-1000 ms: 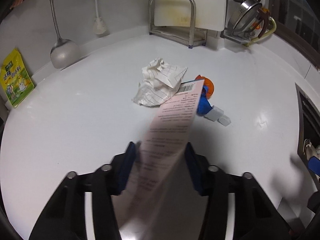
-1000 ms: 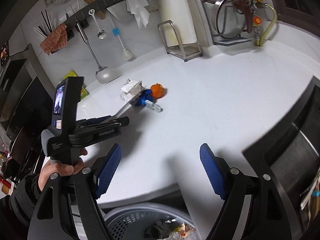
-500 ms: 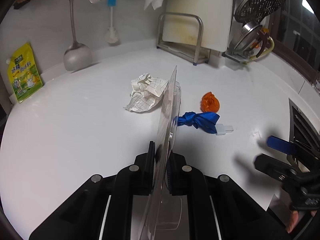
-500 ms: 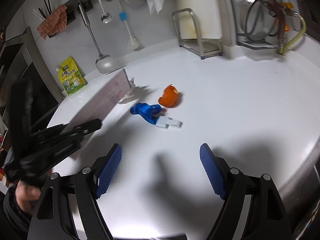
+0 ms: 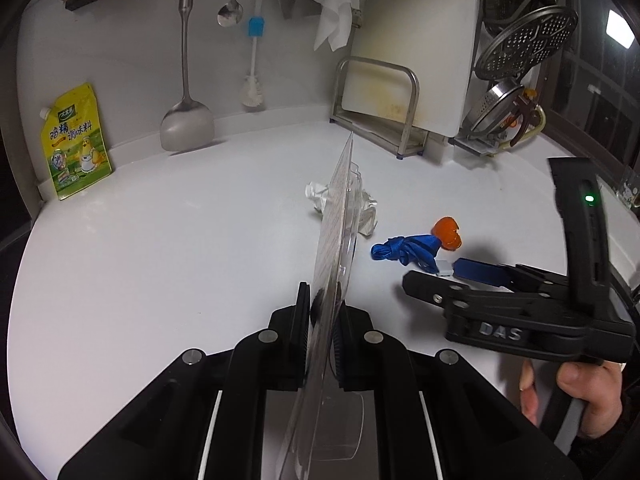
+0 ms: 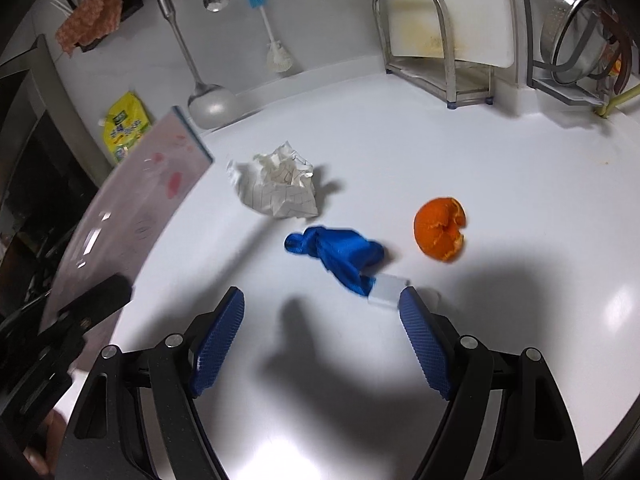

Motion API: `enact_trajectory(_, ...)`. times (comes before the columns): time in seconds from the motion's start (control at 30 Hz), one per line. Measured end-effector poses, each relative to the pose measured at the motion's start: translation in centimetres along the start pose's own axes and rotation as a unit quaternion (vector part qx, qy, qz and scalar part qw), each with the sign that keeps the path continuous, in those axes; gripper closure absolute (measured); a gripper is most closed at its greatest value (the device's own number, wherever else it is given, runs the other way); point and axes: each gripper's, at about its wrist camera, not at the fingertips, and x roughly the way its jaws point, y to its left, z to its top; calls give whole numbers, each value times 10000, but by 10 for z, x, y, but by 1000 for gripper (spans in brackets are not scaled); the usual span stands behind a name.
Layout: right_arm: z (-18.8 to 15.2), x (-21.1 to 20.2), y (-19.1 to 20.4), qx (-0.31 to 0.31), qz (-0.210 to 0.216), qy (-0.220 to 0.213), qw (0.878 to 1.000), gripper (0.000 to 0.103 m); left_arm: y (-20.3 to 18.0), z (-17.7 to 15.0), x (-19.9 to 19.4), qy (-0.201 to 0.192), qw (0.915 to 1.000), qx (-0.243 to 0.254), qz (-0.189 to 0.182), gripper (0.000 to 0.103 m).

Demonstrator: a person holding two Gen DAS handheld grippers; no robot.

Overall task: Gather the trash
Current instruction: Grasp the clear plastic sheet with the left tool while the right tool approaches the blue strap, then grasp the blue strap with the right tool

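Clearly the clear plastic package (image 5: 334, 240) is the piece of trash in hand: the left gripper (image 5: 323, 340) is clamped on its lower part, and it stands on edge, rising up and away over the white bench (image 5: 160, 264). That gripper tilts downward toward the bench. Beyond the package lie a crumpled paper (image 5: 366, 210), a blue cloth strap (image 5: 404, 250) with a small white block at its near end, and an orange peel (image 5: 448, 232), all near one another in the middle of the bench.

To the right, the right gripper (image 6: 322, 330) also points down at the bench, its blue pads (image 6: 218, 338) wide apart with nothing between them; its right pad sits just beside the strap's white block. A hand (image 5: 576, 398) wraps its handle at the near right.

Only the left view shows that hand and the package edge-on. Only the right view shows the package's broad face (image 6: 132, 216), blurred, with red marks, at the left. Against the far wall hang a ladle (image 5: 186, 124) and a brush (image 5: 254, 64), with a yellow pouch (image 5: 74, 142) at the far left.
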Motion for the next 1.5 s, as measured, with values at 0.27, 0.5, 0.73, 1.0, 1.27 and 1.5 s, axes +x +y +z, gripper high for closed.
enact_trajectory(0.27, 18, 23, 3, -69, -281, 19, 9996, 31, 7, -1, -3, -59, 9999, -102, -34, 92)
enact_trajectory(0.5, 23, 32, 8, -161, -284, 151, 9994, 88, 10, -1, -6, -102, 9999, -134, -14, 92)
enact_trajectory(0.73, 11, 12, 12, -172, -79, 2, 9998, 100, 12, -1, -11, -130, 9998, -163, -43, 92)
enact_trajectory(1.0, 14, 3, 11, -242, -28, -35, 9997, 99, 14, -2, -14, -138, 9996, -222, -54, 92)
enact_trajectory(1.27, 40, 23, 30, -769, -158, 58, 9969, 55, 18, -1, -17, -185, 9994, -275, -92, 92)
enact_trajectory(1.5, 57, 53, 36, -1082, -360, 358, 9928, 41, 20, -1, -17, -199, 9992, -319, -119, 92)
